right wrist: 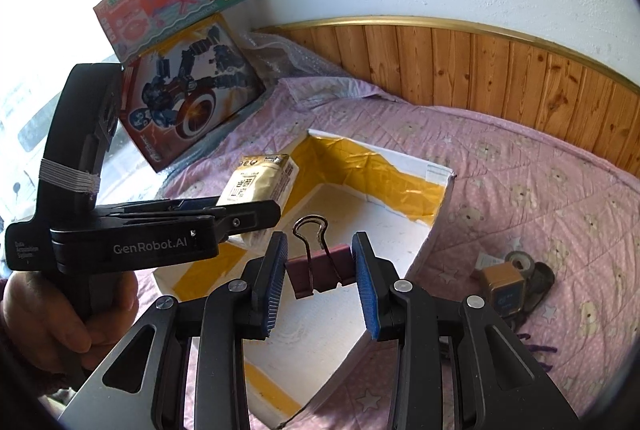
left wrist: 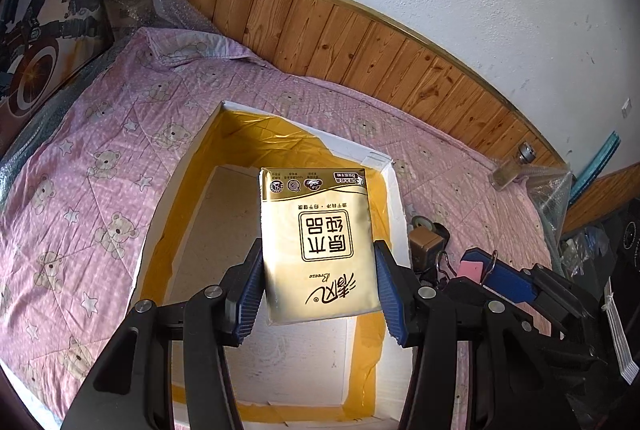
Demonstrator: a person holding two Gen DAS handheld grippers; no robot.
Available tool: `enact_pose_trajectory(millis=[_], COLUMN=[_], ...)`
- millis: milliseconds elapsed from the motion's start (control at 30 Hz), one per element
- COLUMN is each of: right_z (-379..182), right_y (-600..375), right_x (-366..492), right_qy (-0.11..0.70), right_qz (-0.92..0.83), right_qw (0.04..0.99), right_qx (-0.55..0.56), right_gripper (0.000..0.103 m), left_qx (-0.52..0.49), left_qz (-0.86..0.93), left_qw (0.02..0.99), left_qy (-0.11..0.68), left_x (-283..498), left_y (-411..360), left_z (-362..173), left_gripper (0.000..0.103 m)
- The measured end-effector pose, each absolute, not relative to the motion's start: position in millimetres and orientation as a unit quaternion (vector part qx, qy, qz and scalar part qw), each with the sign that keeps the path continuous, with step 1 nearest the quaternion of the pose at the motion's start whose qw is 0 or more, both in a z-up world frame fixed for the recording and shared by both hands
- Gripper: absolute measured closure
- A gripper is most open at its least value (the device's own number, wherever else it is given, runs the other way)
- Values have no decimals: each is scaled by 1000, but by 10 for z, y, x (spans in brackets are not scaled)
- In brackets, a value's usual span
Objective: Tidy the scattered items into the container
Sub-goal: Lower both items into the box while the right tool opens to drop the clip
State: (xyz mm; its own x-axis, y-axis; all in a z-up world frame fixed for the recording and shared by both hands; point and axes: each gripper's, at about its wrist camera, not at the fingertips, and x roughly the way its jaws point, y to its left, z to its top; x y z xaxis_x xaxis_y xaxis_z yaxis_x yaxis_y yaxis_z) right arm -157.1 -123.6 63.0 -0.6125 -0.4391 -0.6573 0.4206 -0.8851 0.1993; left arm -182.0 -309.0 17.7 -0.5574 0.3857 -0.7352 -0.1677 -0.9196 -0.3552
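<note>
Tissue pack [left wrist: 320, 250] clamped in left tool [left wrist: 318, 294], binder clip [right wrist: 320, 268] in right tool [right wrist: 322, 286]

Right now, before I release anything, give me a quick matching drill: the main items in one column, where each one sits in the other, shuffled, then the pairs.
Items:
1. tissue pack
2. binder clip
3. white box
4. small gold box

Places:
A. lying on the pink quilt, outside the container
B. clamped in the left gripper, above the container
C. clamped in the right gripper, above the container
D. standing open on the quilt, with yellow tape inside

Pairs: 1-B, 2-C, 3-D, 4-A
</note>
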Motion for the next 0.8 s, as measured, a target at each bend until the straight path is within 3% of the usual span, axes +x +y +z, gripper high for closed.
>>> enact_pose_trajectory(millis=[467,800], right_z=[303,86], right_y=[-1292,-1514], right_x=[-2441,-2878], right_qy=[17,116], right_qz=[-860,-823], right_qw=[255,268], right_qx=[442,487], right_gripper=[67,67], left_qx=[-502,-539], left_qz=[855,832], left_qw=[104,80], left_qy=[-79,-105], left_x=[-2435,-2772], left_y=[-3017,-3047], left_z=[-194,-512], left_gripper=[51,50])
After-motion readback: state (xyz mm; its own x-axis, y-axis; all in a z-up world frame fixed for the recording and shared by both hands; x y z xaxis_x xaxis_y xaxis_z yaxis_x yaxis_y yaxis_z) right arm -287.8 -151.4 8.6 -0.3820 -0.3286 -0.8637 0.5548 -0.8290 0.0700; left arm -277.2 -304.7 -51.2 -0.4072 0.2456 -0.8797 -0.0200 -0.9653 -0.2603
